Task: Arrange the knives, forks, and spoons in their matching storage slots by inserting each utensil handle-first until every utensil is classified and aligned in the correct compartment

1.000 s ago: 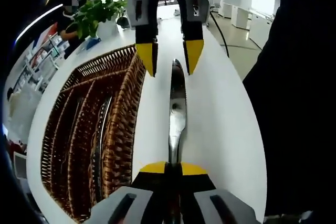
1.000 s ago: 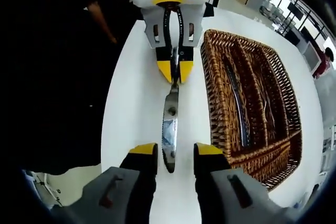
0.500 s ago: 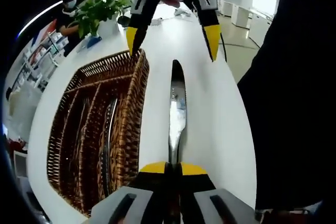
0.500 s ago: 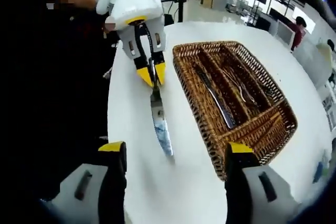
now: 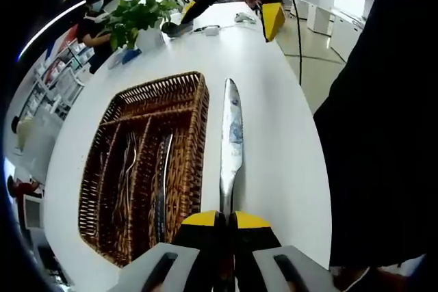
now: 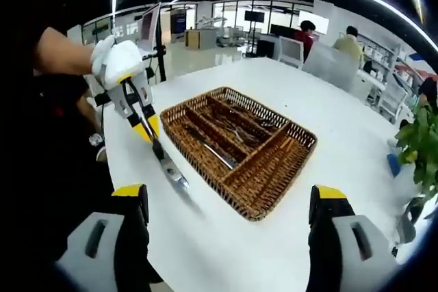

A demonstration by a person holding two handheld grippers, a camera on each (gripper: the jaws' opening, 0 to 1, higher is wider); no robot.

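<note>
Left gripper view first: my left gripper (image 5: 225,218) has its yellow-tipped jaws pressed together on the handle of a silver table knife (image 5: 230,140), whose blade runs straight away from me over the white round table (image 5: 274,100). Just beside the knife, on its left, I see the brown woven wicker cutlery tray (image 5: 144,176). A long steel utensil (image 5: 161,182) lies in the slot nearest the knife, and thinner pieces sit in the next slot, too small for me to name. My right gripper (image 5: 229,8) hangs at the far end of the table with its jaws spread wide, holding nothing. A green potted plant (image 5: 140,15) stands beyond the tray.

Right gripper view next: my right gripper (image 6: 231,200) is wide open and empty, well back from the table. The left gripper (image 6: 147,130), in a white-gloved hand (image 6: 113,56), clamps the knife (image 6: 171,167), which slants down toward the table just beside the tray (image 6: 239,148).
</note>
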